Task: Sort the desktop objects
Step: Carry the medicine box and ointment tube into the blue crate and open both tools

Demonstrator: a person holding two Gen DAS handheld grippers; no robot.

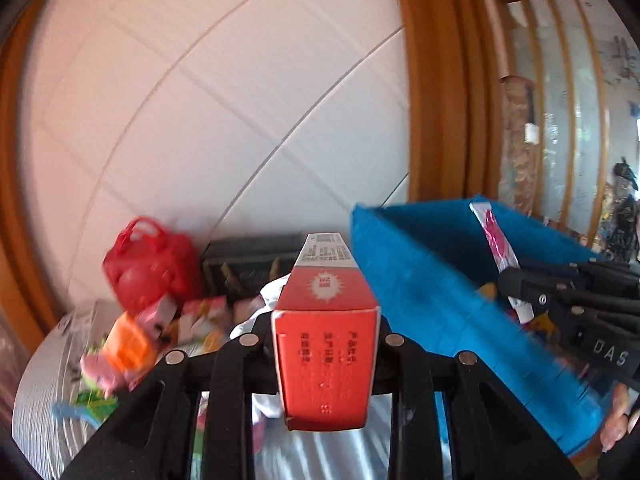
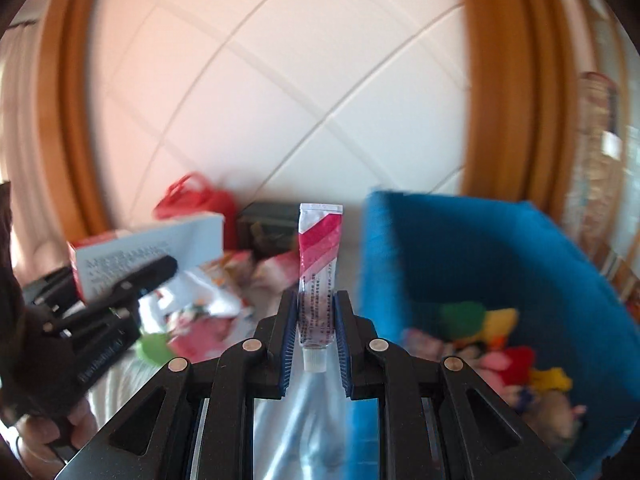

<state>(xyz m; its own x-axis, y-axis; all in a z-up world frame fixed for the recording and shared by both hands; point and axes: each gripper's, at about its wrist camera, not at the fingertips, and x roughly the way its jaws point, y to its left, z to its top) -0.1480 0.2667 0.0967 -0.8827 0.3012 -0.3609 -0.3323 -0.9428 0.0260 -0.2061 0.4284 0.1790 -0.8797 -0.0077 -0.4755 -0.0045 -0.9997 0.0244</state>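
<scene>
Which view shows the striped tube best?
Right wrist: the striped tube stands centred between that gripper's jaws, cap toward the camera, stripes sharp. Left wrist shows only a blurred sliver against the blue bin.

We see bright daylight, pinkish cast on the tiled wall (image 1: 208,92); heavy motion blur on the blue bin (image 2: 500,248) and clutter (both views), strong fisheye bending, dark corners.

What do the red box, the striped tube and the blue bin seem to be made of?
Red box: probably thin printed cardboard, slightly glossy; it has folded edges and an end flap.
Striped tube: likely soft plastic or laminate, glossy, with a crimped flat end and a white plastic cap.
Blue bin: apparently felt or fabric; matte, soft, slightly sagging walls.
</scene>
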